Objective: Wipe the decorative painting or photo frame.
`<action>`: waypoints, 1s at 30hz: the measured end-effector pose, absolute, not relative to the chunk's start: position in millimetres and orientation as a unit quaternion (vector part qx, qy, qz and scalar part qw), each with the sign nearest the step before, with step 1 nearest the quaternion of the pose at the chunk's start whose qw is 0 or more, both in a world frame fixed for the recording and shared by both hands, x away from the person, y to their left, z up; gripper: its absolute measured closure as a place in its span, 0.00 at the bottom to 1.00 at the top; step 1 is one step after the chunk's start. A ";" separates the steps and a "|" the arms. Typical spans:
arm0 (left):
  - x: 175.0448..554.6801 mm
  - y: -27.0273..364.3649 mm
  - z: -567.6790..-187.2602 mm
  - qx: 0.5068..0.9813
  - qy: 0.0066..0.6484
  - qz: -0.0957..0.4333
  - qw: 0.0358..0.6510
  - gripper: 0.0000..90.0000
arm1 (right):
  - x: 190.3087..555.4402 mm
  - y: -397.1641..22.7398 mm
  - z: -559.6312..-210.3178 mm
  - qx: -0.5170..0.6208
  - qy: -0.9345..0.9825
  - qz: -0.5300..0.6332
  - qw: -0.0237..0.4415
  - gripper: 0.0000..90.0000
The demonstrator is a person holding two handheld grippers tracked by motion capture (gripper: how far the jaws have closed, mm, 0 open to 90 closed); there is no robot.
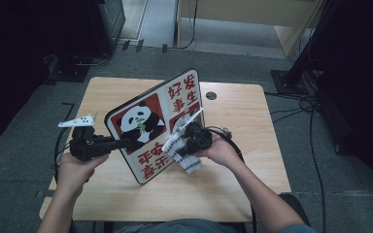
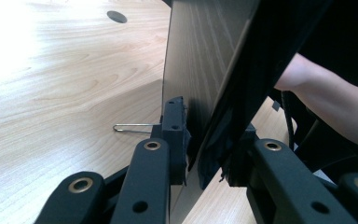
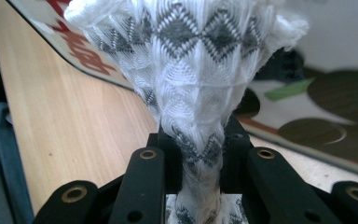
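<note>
A panda sign board [image 1: 150,127] is held tilted on edge above the table [image 1: 233,184], its edge clamped by the left gripper [image 1: 126,143]. A white patterned cloth [image 1: 182,150], pinched in the right gripper [image 1: 187,138], is pressed against the board's face.

We see a light wood tabletop [image 1: 233,165] with a round cable hole [image 1: 211,95], and cables [image 1: 298,104] on grey floor [image 1: 320,194].

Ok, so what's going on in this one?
A person at a wooden table holds a panda sign board tilted on its lower edge, the left gripper clamped on the board's edge. The right gripper pinches a white, grey-patterned cloth against the board's printed face, apparently wiping it.
</note>
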State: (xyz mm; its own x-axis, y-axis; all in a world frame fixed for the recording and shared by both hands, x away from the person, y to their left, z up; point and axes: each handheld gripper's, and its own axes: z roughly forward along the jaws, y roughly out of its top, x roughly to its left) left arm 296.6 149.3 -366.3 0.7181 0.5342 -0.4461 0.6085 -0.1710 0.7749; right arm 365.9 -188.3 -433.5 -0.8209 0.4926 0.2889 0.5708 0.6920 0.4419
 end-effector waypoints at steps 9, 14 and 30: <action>296.2 148.9 -366.0 0.764 0.375 -0.033 0.523 0.84 | 360.8 -180.5 -394.8 -0.264 -0.914 -0.303 0.052 0.85; 295.8 148.6 -365.8 0.765 0.375 -0.032 0.522 0.84 | 359.1 -177.0 -372.2 -0.251 -0.912 -0.321 0.038 0.86; 295.5 148.3 -365.8 0.765 0.375 -0.027 0.523 0.84 | 362.8 -171.0 -301.4 -0.224 -0.893 -0.390 0.002 0.86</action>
